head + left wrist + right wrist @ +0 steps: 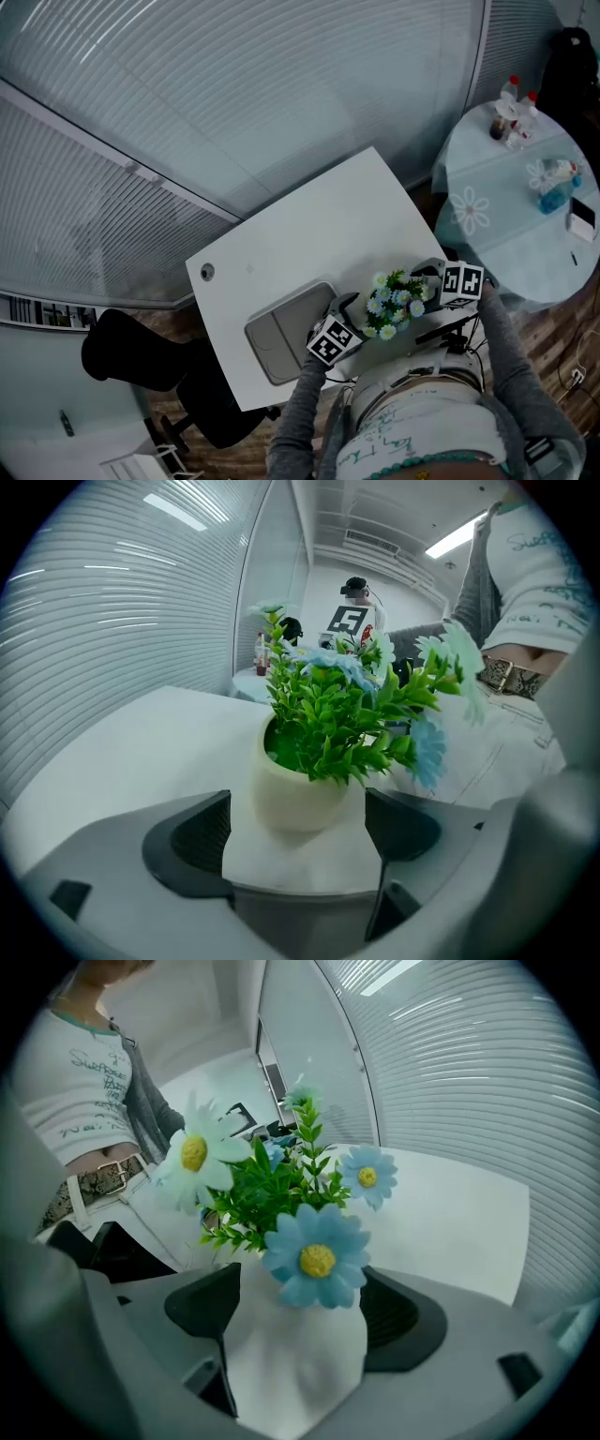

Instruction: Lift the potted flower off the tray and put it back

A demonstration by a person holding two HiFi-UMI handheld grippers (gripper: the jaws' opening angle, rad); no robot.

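1. Here, the right gripper's (pixel 300 1321) jaws pinch the cream round pot of blue artificial daisies (pixel 291 799), beside the flat grey tray (pixel 281 342) on the white desk (pixel 309 225).
2. The left gripper's (pixel 298 827) jaws gape, empty.
3. A one-sided grip may tip the pot near the desk's edge.

White desk (pixel 309 225) against a glass partition (pixel 281 84) hung with horizontal blinds (pixel 84 216); round table (pixel 502 202) in daisy-print cloth nearby; black office chair (pixel 141 361) on wood-plank floor (pixel 553 342); ceiling strip lights (pixel 457 536) lit.

Grey sleeves (pixel 298 412) over my white printed top (pixel 412 436); my left tool (pixel 296 819) and right tool (pixel 298 1309) are grey, black-padded, with black-and-white marker cubes (pixel 333 340).
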